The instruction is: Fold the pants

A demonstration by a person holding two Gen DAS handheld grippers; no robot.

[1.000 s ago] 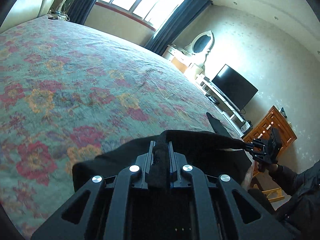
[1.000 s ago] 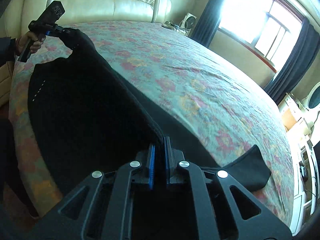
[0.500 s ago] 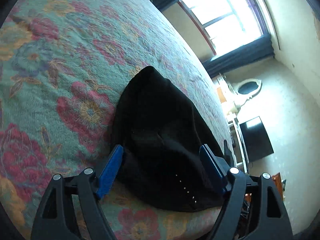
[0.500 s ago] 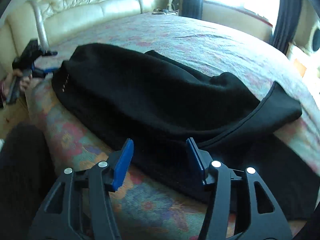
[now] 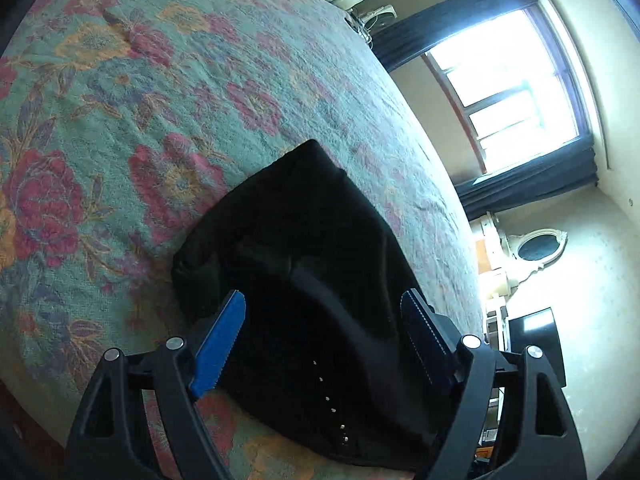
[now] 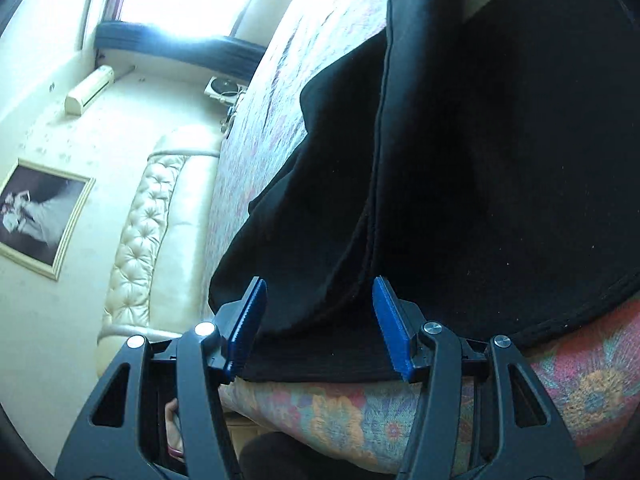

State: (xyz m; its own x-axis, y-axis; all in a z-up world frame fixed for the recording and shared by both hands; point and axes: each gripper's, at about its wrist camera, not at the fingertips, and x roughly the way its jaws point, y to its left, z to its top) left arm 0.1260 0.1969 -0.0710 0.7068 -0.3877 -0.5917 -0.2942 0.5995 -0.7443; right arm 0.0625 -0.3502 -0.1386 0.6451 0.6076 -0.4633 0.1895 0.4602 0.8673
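Observation:
The black pants [image 5: 304,240] lie in a bundle on the floral bedspread [image 5: 120,120], close to the bed's near edge. A row of small pale dots runs along their near part. My left gripper [image 5: 324,336] stands open just above that near part, its blue pads wide apart and pressing on nothing. In the right wrist view the pants [image 6: 500,140] spread wide, with a folded layer and seam running toward me. My right gripper [image 6: 320,324] is open astride that near edge; cloth lies between the pads but they do not pinch it.
The bed's edge drops away under both grippers. A cream tufted headboard [image 6: 148,232] and a framed picture [image 6: 36,220] are at the left of the right wrist view. A window [image 5: 512,92], an oval mirror [image 5: 536,246] and a TV [image 5: 536,344] line the far side.
Both grippers were shut on the lifted pants a second ago; both have let go and opened. The pants now lie on the bed, and both grippers have rolled and sunk toward them.

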